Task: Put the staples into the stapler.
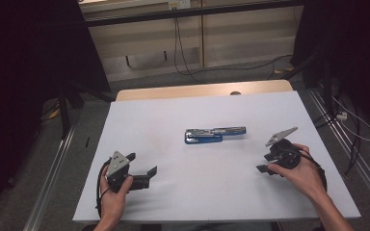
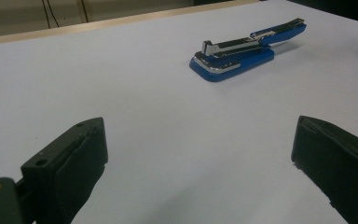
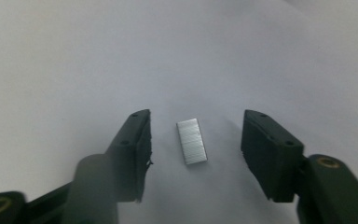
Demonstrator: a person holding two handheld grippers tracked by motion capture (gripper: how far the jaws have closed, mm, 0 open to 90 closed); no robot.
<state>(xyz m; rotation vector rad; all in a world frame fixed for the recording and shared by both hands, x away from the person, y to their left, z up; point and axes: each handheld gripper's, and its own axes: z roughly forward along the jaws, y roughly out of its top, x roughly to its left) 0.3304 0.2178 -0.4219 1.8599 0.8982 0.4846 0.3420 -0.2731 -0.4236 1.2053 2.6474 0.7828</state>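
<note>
My right gripper [image 3: 193, 154] straddles a small strip of staples [image 3: 192, 141] lying flat on the white table [image 1: 183, 192]. The jaws are partly closed, with a gap on each side of the strip, so the pads aren't on it yet. Nothing held. My left gripper [image 2: 200, 168] is spread wide and empty, parked near the table's front-left, pointing toward the stapler [image 2: 247, 49].

Risks from here:
- The strip is thin and flat on the table. If the pads come in above it they close on air; too low and the tips jam into the tabletop.
- The strip sits slightly skewed between the jaws and looks a bit nearer my left-hand pad in the right gripper view. That pad probably touches first and may push or spin the strip instead of pinching it.
- Staple strips are glued and brittle, I'd guess. A hard squeeze could snap or buckle it.
- Smooth metal on a smooth surface, so it can squirt out sideways.

Surroundings: the blue stapler [image 1: 215, 134] sits mid-table, swung open with its metal magazine exposed, well apart from both grippers. The tabletop between the strip and the stapler is clear, so nothing blocks the path. Cables and dark stands sit on the floor beyond the table, away from the work.
</note>
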